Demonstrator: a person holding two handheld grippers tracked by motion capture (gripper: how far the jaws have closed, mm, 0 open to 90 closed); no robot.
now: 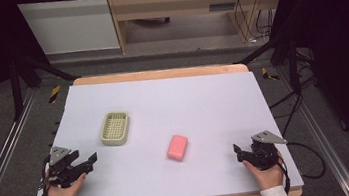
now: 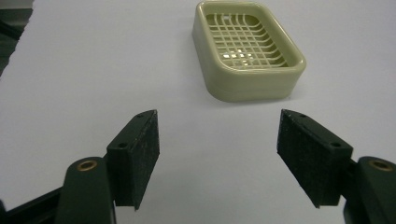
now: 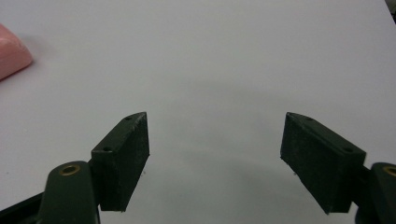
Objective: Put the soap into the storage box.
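The white worktop [image 1: 215, 118] carries a pale green soap dish [image 2: 247, 51] just ahead of the spread left gripper [image 2: 217, 158], and a pink soap bar [image 1: 177, 147] lies well left of the spread, empty right gripper [image 3: 215, 161]. Nothing is held yet. A reach toward the soap is judged to be called for next.

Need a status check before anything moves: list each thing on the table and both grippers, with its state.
soap dish: upright on the table, empty, untouched.
pink soap bar: lying flat on the table, apart from the dish, untouched.
left gripper: open, nothing between its jaws, short of the dish.
right gripper: open, nothing between its jaws, short of the soap.
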